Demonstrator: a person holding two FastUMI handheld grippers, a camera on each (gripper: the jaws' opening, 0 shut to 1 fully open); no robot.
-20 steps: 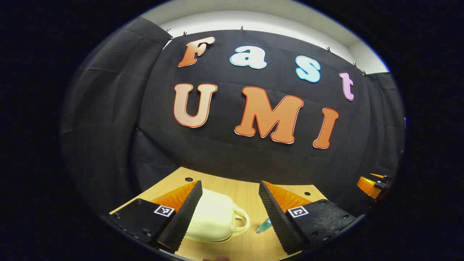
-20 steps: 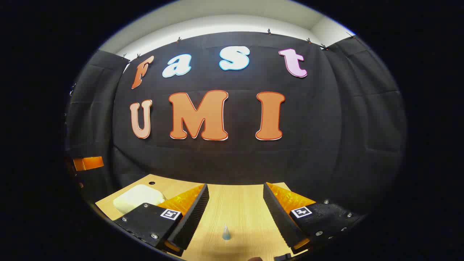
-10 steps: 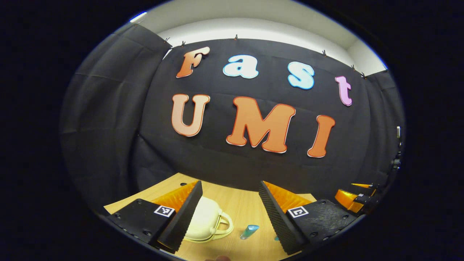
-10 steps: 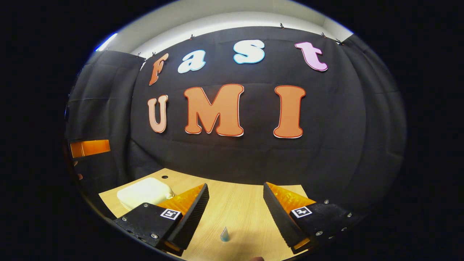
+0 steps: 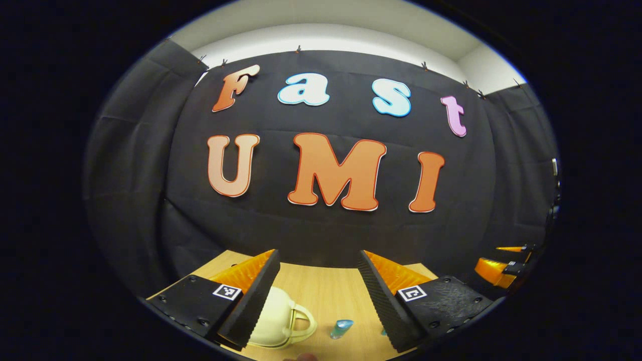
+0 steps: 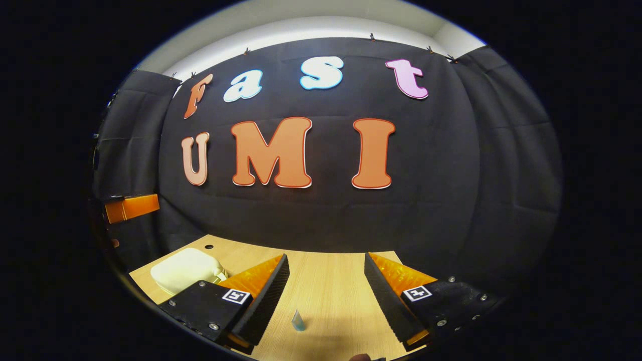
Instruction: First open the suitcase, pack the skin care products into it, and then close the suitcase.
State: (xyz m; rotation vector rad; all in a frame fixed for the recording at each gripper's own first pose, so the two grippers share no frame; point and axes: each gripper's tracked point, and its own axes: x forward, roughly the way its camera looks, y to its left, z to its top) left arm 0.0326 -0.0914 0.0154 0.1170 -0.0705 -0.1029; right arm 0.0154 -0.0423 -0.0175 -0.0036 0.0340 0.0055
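Observation:
A small cream suitcase [image 5: 273, 321] with a loop handle lies closed on the wooden table [image 5: 326, 286], partly behind my left finger. A small blue skin care tube [image 5: 341, 328] lies to its right, between the fingers. My left gripper [image 5: 318, 301] hangs open above the table with nothing held. In the right gripper view, the cream suitcase [image 6: 183, 268] sits at the far left and a blue tube [image 6: 298, 321] lies on the table between the fingers. My right gripper [image 6: 326, 296] is open and holds nothing.
The wooden table [image 6: 326, 281] ends at the black cloth wall behind it. The other gripper [image 5: 499, 260] shows at the right edge of the left gripper view, and at the left edge of the right gripper view [image 6: 131, 206].
The left gripper's view has swung, so the suitcase and tube have slid left and lower. The right gripper's view shifted slightly; the tube sits a little left. Both grippers stayed open.

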